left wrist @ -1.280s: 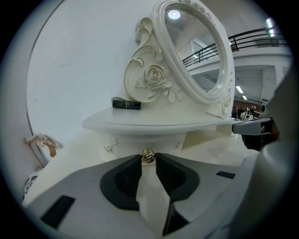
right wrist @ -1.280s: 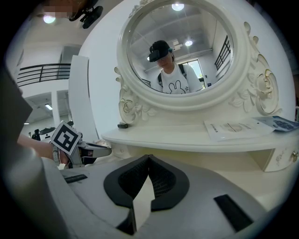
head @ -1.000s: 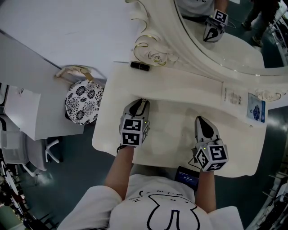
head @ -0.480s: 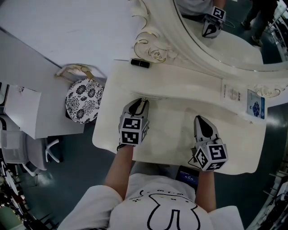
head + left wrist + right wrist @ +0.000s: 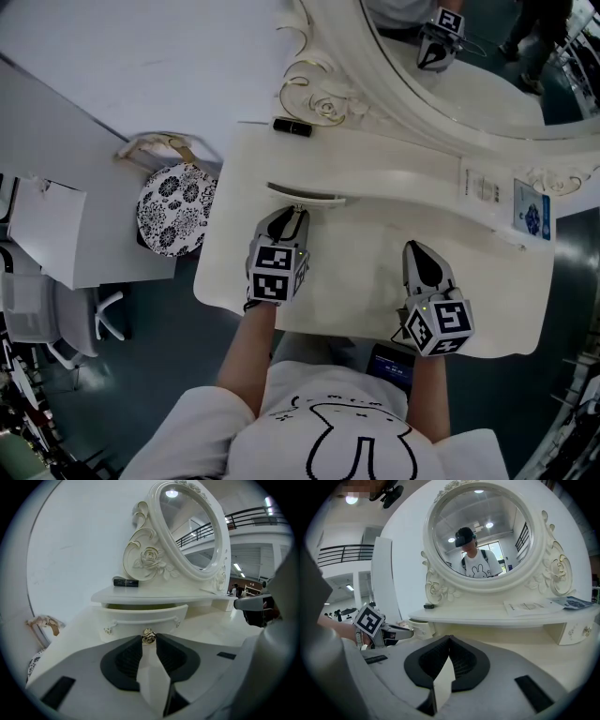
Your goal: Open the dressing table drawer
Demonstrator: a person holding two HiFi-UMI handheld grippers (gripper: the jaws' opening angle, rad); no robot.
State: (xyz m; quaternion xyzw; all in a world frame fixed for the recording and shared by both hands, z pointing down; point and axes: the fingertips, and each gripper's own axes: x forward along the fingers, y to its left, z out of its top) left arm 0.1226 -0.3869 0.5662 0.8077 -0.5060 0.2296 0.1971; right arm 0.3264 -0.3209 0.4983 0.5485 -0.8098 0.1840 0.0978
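**Drawer** (image 5: 140, 616): the small bow-fronted one below the left scroll of the mirror (image 5: 187, 531), tucked under the shelf (image 5: 154, 594) on which the mirror stands. Its front runs side to side, parallel to the mirror's base. It stands slightly out, and a narrow slot shows between its top edge and the shelf. Nothing of its inside can be seen through that slot.

**Knob** (image 5: 149, 637): small and metallic, at the middle of the drawer front, on the side away from the mirror.

**Left gripper** (image 5: 149, 642): points toward the mirror with its jaws pinching the knob between their tips. The drawer lies straight ahead of the jaws. The opening pull should therefore run straight back, away from the mirror and square to the drawer front. A sideways pull risks the tips slipping off so small a knob.

**Right gripper** (image 5: 449, 637): jaws pressed together with nothing between them, held over the bare surface (image 5: 356, 281) below the mirror's middle. It is well apart from the knob, so the left hand is the nearer one.

**Second drawer** (image 5: 576, 632): below the mirror's right side, apparently closed.

**Also on the shelf:** a dark tube (image 5: 292, 127) at the left scroll, and leaflets (image 5: 506, 202) toward the mirror's right.
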